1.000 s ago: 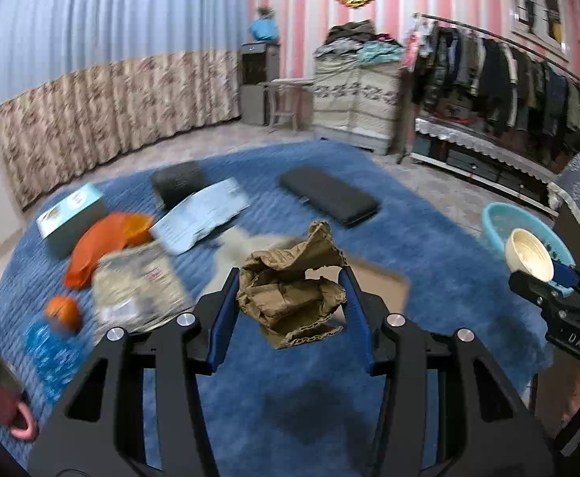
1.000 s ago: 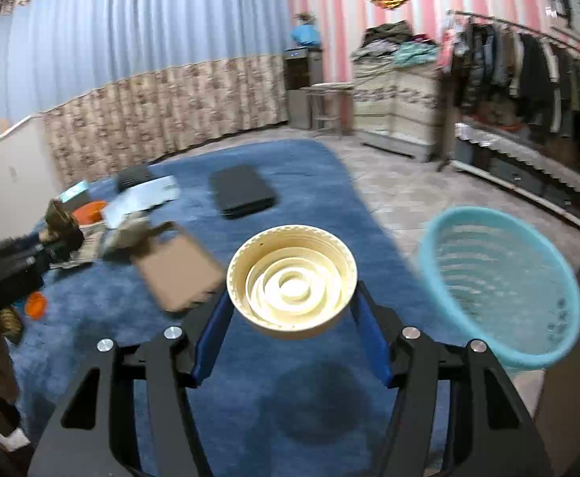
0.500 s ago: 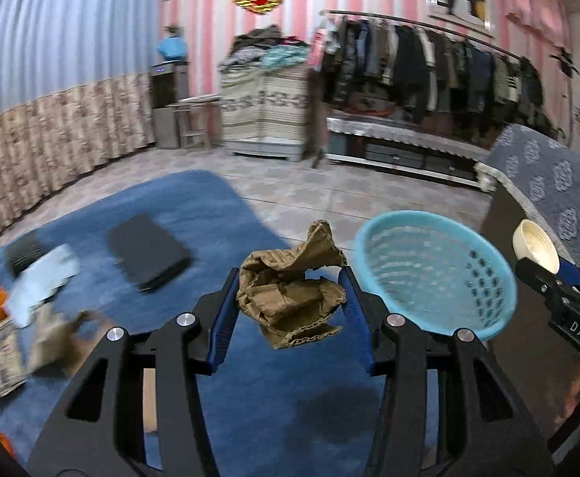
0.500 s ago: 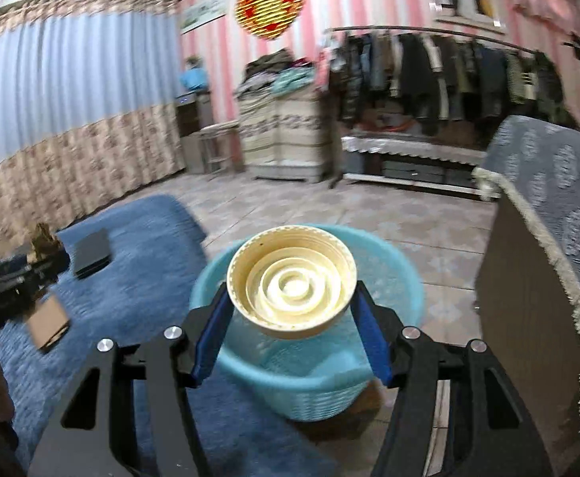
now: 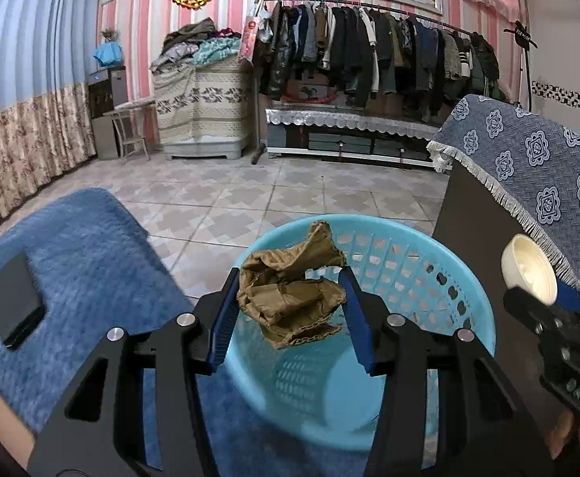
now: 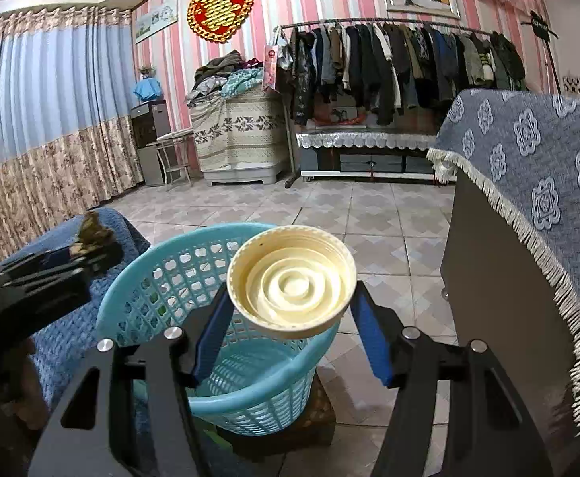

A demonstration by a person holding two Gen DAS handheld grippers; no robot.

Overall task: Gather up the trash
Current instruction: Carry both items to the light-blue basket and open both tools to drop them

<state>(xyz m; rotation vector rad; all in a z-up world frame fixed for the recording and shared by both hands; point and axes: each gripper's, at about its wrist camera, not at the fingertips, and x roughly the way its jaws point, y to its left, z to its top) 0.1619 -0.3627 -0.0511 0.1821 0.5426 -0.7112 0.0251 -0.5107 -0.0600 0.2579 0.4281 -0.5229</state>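
Room: The view swings off the blue rug (image 5: 75, 262) and its scattered litter to the tiled floor (image 5: 250, 198) and clothes rack (image 5: 369, 51); a second ago the rug and its clutter filled both views, and now only one dark flat case (image 5: 15, 302) shows on it.

Basket: The blue basket (image 5: 429, 274) goes from a small shape at the frame edge to the centre of both views, mouth open below the two loads. It stands on the floor at the rug's edge, beside a cloth-draped cabinet (image 5: 528, 183), and its visible bottom looks bare.

Left tongs: The left tongs (image 5: 288, 306) grip a crumpled brown paper wad (image 5: 290, 294) between the blue pads, hanging over the basket's mouth; a second ago it hung over the rug.

Right tongs: The right tongs (image 6: 290, 310) clamp a cream plastic lid (image 6: 292, 280) by its rim, ridged side facing the camera, above the basket's near rim. A second ago the basket lay off to the right of it.

Grip: The hold on both items looks unchanged across the frames.

Meaning for the task: Carrying appears done; both pieces of trash sit over the bin, so release looks like the step in hand.

Risk: The lid sits nearer the rim than the paper and could clip the edge if let go from here.
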